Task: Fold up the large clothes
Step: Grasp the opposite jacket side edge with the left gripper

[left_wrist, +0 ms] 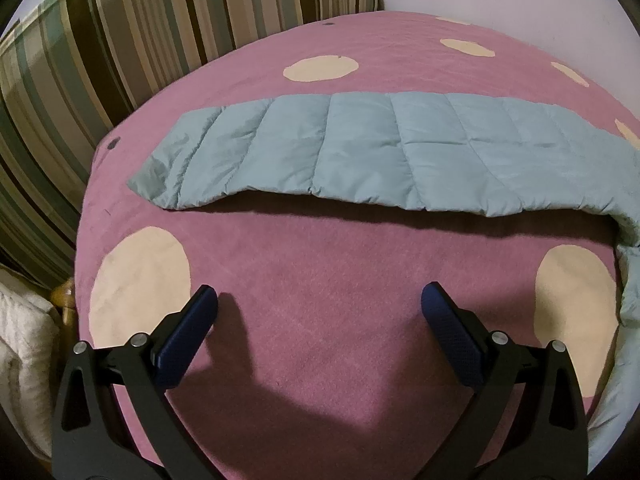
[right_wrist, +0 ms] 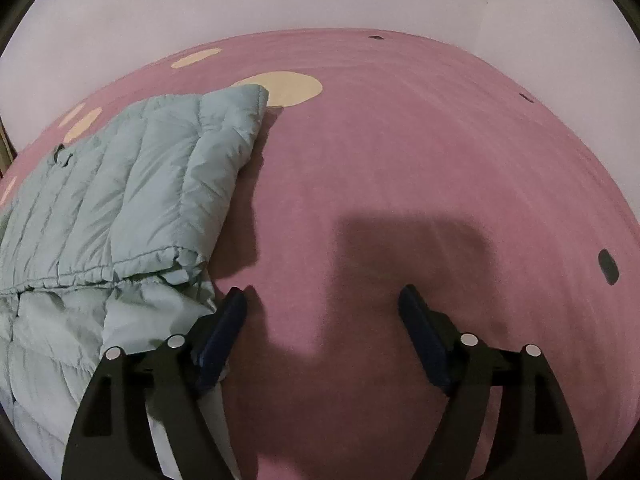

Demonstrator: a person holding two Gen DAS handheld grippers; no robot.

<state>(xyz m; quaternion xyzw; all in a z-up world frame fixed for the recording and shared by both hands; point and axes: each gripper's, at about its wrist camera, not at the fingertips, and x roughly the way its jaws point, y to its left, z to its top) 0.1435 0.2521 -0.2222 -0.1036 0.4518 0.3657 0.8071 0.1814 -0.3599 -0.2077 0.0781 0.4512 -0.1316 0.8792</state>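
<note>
On the pink spotted bed [left_wrist: 320, 272], the left gripper [left_wrist: 319, 300] hovers with jaws wide apart, empty, near the jacket's [left_wrist: 360, 152] sleeve stretched flat for folding. Further right, the right gripper [right_wrist: 322, 300] stands open beside the folded jacket body.

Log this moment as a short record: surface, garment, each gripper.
surface: pink bedspread with cream dots
garment: pale blue quilted jacket, lying flat, partly folded, one sleeve stretched out across the bedspread
left gripper: open, nothing between the fingers, short of the jacket
right gripper: open, empty, just right of the jacket's edge
backdrop: striped cushion
</note>
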